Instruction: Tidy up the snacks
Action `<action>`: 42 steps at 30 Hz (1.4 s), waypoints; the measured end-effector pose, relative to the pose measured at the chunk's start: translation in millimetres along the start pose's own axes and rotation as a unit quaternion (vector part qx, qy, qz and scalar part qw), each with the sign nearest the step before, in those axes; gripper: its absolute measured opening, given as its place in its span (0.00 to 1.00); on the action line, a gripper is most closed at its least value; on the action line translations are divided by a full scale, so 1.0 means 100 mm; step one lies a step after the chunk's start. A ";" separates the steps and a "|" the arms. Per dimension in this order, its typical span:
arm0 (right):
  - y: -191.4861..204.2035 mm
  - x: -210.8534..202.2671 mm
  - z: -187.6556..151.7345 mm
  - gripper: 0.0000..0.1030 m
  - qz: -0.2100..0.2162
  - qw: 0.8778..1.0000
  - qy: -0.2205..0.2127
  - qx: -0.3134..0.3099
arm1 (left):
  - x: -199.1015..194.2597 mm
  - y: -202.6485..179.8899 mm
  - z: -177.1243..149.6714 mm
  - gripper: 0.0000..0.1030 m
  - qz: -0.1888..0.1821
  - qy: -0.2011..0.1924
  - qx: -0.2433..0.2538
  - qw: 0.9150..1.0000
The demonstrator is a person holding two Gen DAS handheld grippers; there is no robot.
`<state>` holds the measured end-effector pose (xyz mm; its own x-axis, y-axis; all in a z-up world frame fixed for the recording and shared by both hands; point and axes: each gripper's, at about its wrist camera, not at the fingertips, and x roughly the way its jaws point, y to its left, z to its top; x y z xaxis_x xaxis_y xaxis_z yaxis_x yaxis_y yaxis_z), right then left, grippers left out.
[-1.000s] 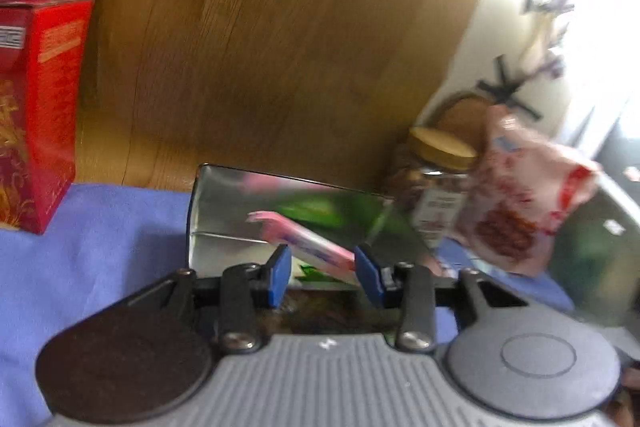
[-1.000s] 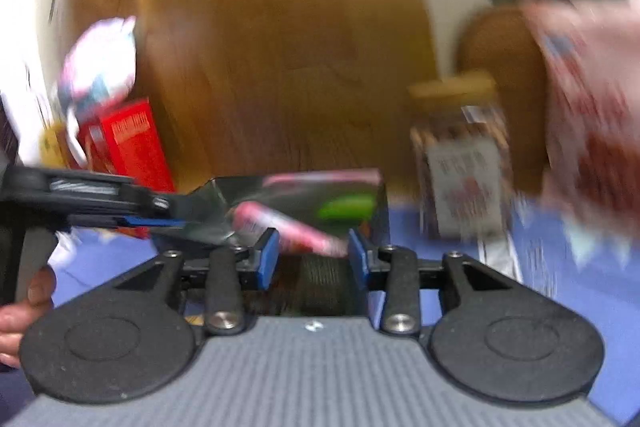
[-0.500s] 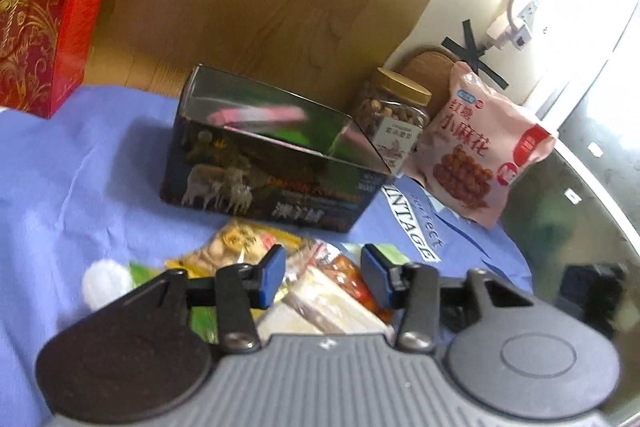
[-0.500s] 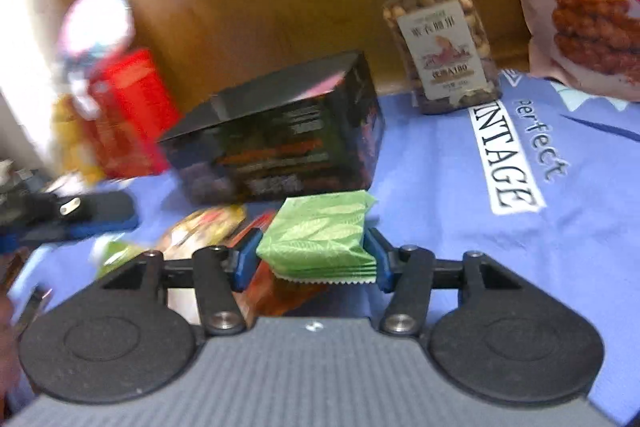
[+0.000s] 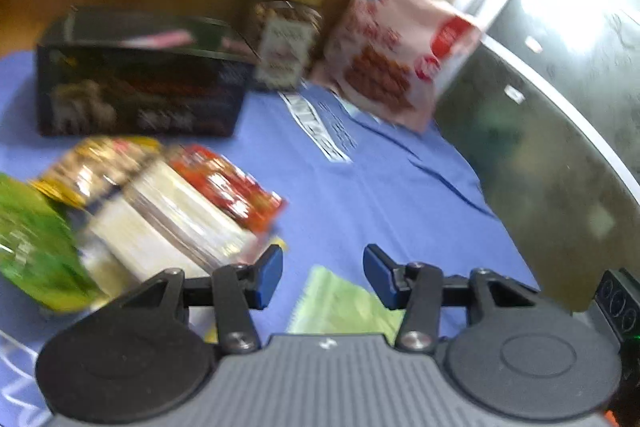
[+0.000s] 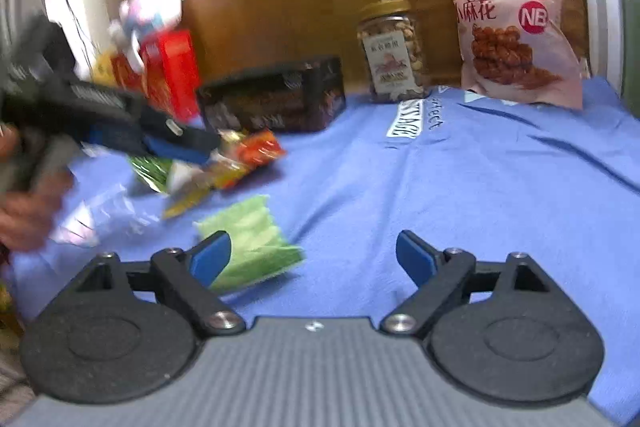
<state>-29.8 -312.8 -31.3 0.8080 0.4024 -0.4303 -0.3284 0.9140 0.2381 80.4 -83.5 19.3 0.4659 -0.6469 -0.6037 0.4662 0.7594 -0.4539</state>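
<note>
Right wrist: crinkly green packet (image 6: 250,241) on blue cloth (image 6: 460,187).

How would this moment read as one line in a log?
left hand-held gripper: open | right hand-held gripper: open | green packet: on blue cloth

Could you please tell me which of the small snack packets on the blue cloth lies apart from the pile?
The pale green packet: it lies alone beside the right gripper's left finger, while the others are heaped near the dark tin.
</note>
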 end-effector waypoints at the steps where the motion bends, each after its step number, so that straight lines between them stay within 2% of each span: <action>1: 0.04 0.00 -0.02 0.81 0.006 1.000 -0.002 0.005 | 0.04 -0.02 -0.03 0.46 -0.002 0.007 0.002 1.000; 3: 0.15 0.01 -0.07 0.68 0.016 1.000 0.005 0.002 | 0.11 -0.05 -0.08 0.53 0.008 0.021 0.010 1.000; 6: 0.31 0.08 -0.12 0.59 0.021 1.000 0.016 -0.011 | 0.25 -0.07 -0.15 0.53 0.014 0.043 0.017 0.999; 7: 0.36 0.10 -0.13 0.56 0.018 0.999 0.017 -0.020 | 0.28 -0.07 -0.19 0.50 0.007 0.053 0.016 0.998; 9: 0.45 0.20 -0.15 0.41 0.007 0.999 0.022 -0.036 | 0.29 -0.11 -0.25 0.42 0.009 0.052 0.031 0.998; 10: 0.48 0.24 -0.15 0.37 -0.003 0.999 0.024 -0.039 | 0.28 -0.10 -0.26 0.35 -0.003 0.058 0.030 0.998; 12: 0.50 0.28 -0.12 0.34 -0.018 0.999 0.023 -0.044 | 0.22 -0.07 -0.27 0.35 -0.017 0.061 0.008 0.998; 17: 0.58 0.27 -0.02 0.34 0.000 0.999 0.008 -0.045 | -0.05 0.02 -0.26 0.35 -0.017 0.028 -0.002 0.999; 26: 0.87 0.54 0.22 0.34 0.050 0.996 0.012 -0.077 | -0.48 0.38 -0.22 0.35 -0.001 -0.019 -0.046 0.999; 32: 1.09 0.69 0.28 0.34 0.092 0.992 0.020 -0.088 | -0.78 0.59 -0.36 0.35 0.021 -0.047 -0.067 0.996; 37: 1.24 0.89 0.20 0.36 0.130 0.985 0.055 -0.096 | -0.90 0.74 -0.54 0.35 0.063 -0.049 -0.079 0.994; 40: 1.34 1.03 0.16 0.43 0.147 0.980 0.082 -0.104 | -0.94 0.84 -0.65 0.36 0.080 -0.041 -0.088 0.992; 41: 1.37 1.04 0.17 0.47 0.145 0.980 0.086 -0.105 | -0.94 0.86 -0.68 0.38 0.081 -0.036 -0.095 0.992; 42: 1.37 1.03 0.17 0.48 0.142 0.981 0.084 -0.105 | -0.96 0.89 -0.70 0.39 0.080 -0.033 -0.097 0.992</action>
<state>17.0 -147.2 -28.0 0.5833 0.6284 -0.5147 -0.6361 0.7474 0.1917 24.5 50.6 -9.0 0.5734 -0.5150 -0.6371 0.2322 0.8480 -0.4764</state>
